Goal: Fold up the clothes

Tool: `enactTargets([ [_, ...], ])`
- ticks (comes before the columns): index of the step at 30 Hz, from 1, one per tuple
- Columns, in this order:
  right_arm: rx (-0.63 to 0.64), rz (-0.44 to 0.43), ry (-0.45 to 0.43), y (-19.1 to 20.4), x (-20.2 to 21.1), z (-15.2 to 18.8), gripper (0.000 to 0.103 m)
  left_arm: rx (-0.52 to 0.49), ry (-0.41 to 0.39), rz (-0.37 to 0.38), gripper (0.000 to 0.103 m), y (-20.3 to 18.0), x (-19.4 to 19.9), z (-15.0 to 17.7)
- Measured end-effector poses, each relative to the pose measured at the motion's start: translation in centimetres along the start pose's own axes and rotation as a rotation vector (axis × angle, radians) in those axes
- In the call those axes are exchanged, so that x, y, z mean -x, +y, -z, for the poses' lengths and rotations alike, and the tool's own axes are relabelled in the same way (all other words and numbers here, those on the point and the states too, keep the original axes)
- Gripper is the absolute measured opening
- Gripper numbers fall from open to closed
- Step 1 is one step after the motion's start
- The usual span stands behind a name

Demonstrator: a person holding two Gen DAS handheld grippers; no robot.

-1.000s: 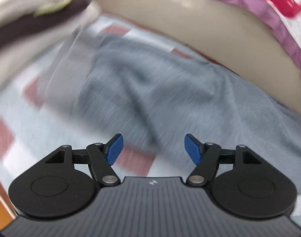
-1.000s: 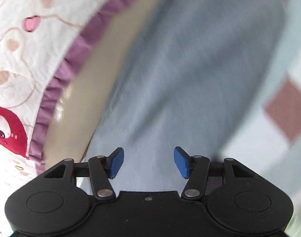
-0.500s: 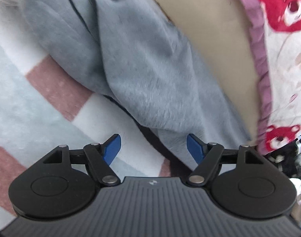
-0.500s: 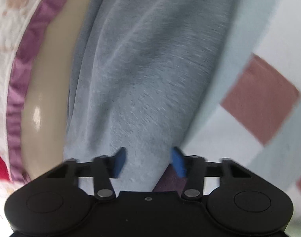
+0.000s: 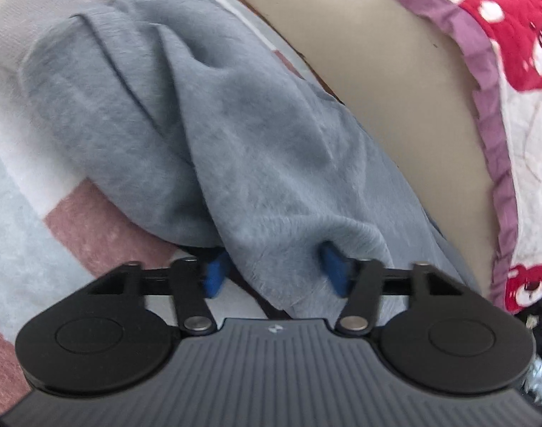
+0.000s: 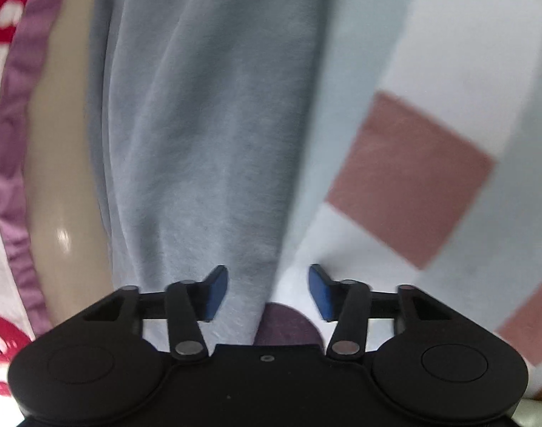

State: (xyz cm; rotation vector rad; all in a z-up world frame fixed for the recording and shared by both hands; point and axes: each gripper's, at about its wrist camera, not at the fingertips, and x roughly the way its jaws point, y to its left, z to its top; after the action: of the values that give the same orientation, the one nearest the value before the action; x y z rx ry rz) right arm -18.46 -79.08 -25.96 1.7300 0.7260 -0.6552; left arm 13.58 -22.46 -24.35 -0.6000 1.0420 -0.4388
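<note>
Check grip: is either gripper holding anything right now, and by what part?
The left gripper is closing on the near edge of the grey garment. The right gripper is opening, pads clear of the cloth: nothing held.

I'm looking down along my right gripper [image 6: 269, 293], whose jaws are opening. The grey garment [image 6: 206, 124] runs from the top of the view down between the blue pads [image 6: 215, 291]; its edge lies just inside the left pad, and neither pad presses on it. To the right of the tool spreads the checked blanket [image 6: 413, 178] with pink squares. To the left lie a beige floor [image 6: 64, 185] and a purple-frilled quilt [image 6: 11, 114].
</note>
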Motion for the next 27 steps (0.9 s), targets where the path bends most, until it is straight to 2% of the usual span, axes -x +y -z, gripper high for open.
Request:
enactTargets([
  [2, 0.023, 0.004, -0.134, -0.1, 1.8, -0.7, 0.057, 0.035, 0.001, -0.003, 0.026, 0.6, -0.1, -0.2],
  [4, 0.079, 0.029, -0.287, 0.0, 3.1, -1.8, 0.057, 0.077, 0.006, 0.009, 0.025, 1.2, -0.3, -0.4],
  [7, 0.218, -0.001, -0.385, 0.2, 3.3, -2.5, 0.056, 0.081, 0.013, 0.011, 0.025, 1.0, -0.5, -0.7],
  [8, 0.274, -0.006, -0.405, 0.5, 3.1, -2.5, 0.049, 0.075, 0.013, 0.011, 0.025, 1.0, -0.4, -0.8],
  [9, 0.334, 0.0, -0.418, 0.8, 2.9, -2.5, 0.01, 0.066, 0.013, 0.012, 0.025, 0.9, -0.4, -1.0],
  [10, 0.404, 0.039, -0.412, 1.6, 2.7, -2.3, 0.007, 0.056, 0.012, 0.012, 0.024, 0.9, -0.4, -1.0],
  [12, 0.55, 0.075, -0.452, 3.7, 3.3, -1.3, 0.007, 0.006, 0.025, -0.017, 0.018, 0.2, -0.4, -1.0],
  [15, 0.796, -0.038, -0.569, 7.7, 6.7, 0.8, 0.007, -0.086, 0.072, -0.089, 0.016, -1.3, -0.5, -1.5],
  [17, 0.877, -0.135, -0.632, 8.4, 8.8, 2.0, 0.006, -0.093, 0.087, -0.103, 0.016, -1.9, -0.5, -1.8],
  [18, 0.905, -0.156, -0.663, 9.2, 8.6, 2.1, 0.006, -0.096, 0.095, -0.111, 0.016, -2.2, -0.5, -1.9],
  [19, 0.925, -0.151, -0.683, 9.5, 8.6, 2.3, 0.005, -0.099, 0.102, -0.117, 0.016, -2.5, -0.6, -2.1],
  [22, 0.936, -0.035, -0.672, 9.6, 7.4, 1.0, 0.005, -0.071, 0.107, -0.11, 0.017, -1.4, -0.4, -3.2],
  [25, 0.872, 0.06, -0.589, 8.1, 5.1, -0.8, 0.006, 0.013, 0.101, -0.057, 0.019, 0.3, -0.5, -2.4],
  [27, 0.853, 0.05, -0.564, 7.1, 4.6, -1.1, 0.006, 0.056, 0.083, -0.008, 0.02, 1.1, -0.4, -2.4],
])
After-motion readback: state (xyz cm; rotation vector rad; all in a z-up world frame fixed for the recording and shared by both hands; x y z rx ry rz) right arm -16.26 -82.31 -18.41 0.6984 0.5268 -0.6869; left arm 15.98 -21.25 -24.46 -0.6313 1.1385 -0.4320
